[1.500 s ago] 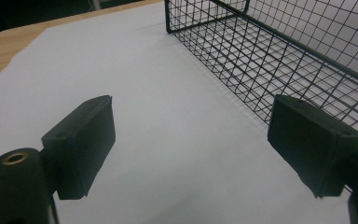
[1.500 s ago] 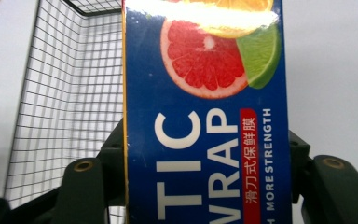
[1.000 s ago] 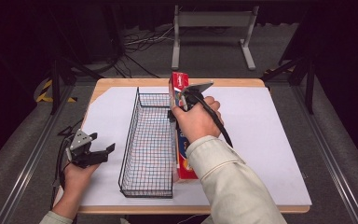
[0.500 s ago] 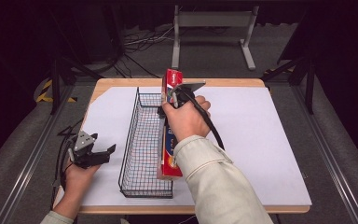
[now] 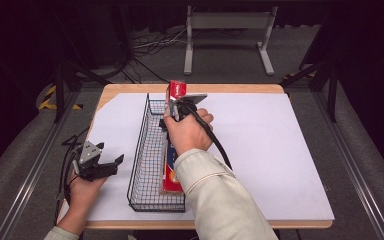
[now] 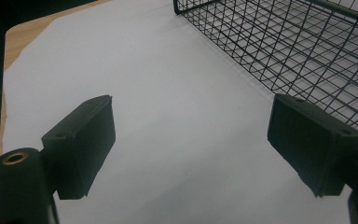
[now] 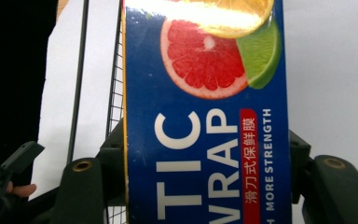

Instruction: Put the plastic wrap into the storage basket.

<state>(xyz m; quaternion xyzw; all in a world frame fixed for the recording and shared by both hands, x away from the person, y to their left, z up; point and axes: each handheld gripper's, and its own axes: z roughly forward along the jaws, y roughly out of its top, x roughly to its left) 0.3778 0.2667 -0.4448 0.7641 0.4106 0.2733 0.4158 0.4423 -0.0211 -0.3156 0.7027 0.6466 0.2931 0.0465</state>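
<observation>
Plastic wrap box (image 7: 205,126): clamped in right gripper (image 5: 181,107), lowered partway into wire basket (image 5: 142,150), not yet released. Left gripper (image 5: 111,164): jaws apart, idle.

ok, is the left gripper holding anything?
No, in the left gripper view the fingers stand wide apart over bare white paper, with the basket off to one side.

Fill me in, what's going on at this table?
A person works two handheld claws. The right claw is shut on a long plastic wrap box, holding it over the right side of the black wire basket. The left claw is open, holding nothing, over the white sheet left of the basket.
</observation>
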